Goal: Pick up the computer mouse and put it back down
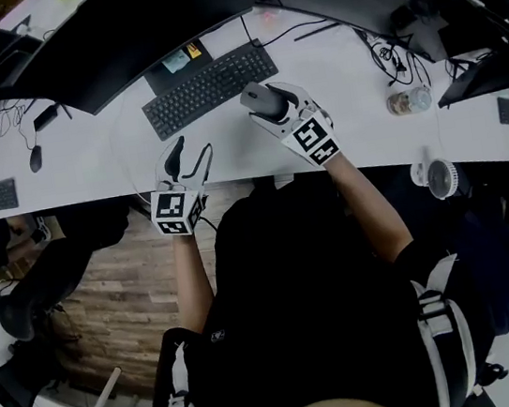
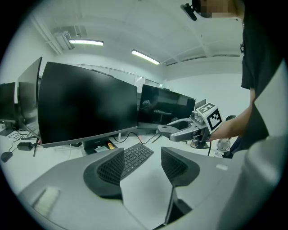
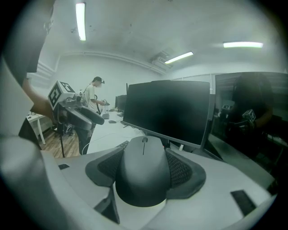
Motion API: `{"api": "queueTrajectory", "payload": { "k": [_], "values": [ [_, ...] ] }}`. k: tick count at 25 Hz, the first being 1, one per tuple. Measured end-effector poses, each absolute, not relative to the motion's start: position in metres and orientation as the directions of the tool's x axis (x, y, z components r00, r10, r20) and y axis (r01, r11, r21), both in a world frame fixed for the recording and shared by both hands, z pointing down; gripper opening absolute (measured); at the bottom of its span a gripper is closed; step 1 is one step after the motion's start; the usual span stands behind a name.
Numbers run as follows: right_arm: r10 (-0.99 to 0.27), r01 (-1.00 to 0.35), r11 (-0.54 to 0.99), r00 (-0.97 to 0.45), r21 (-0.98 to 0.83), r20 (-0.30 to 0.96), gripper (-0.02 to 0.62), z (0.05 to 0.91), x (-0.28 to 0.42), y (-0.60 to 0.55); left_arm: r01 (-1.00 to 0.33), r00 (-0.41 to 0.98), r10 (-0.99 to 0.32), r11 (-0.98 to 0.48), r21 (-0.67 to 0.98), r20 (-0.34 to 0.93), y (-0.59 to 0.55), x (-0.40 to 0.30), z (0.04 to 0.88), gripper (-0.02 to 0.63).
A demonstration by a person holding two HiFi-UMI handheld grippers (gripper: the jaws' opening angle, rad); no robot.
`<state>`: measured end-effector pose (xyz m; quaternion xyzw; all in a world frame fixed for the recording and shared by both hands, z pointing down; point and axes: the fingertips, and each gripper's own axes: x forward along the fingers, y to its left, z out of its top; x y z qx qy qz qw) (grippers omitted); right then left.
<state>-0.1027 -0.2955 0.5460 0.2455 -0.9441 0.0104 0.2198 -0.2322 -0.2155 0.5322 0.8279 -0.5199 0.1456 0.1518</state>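
Computer mouse (image 3: 143, 170) sits pinched between the jaws of the right gripper (image 1: 276, 109), the ribbed pads pressed against its two sides and its scroll-wheel end pointing away from the person. It is just right of the keyboard (image 1: 209, 88) and looks lifted off the white desk (image 1: 357, 130). The left gripper (image 1: 189, 160) hangs near the desk's front edge, its jaws spread, with nothing between them.
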Motion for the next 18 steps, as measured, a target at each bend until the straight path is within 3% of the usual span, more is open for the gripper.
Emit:
{"api": "queueTrajectory", "payload": {
  "k": [18],
  "values": [
    [-0.284, -0.329, 0.944, -0.802, 0.009, 0.525, 0.293, 0.616, -0.133, -0.272, -0.954, 0.3, -0.836, -0.27, 0.13, 0.46, -0.172, -0.252, 0.554, 0.252]
  ]
}}
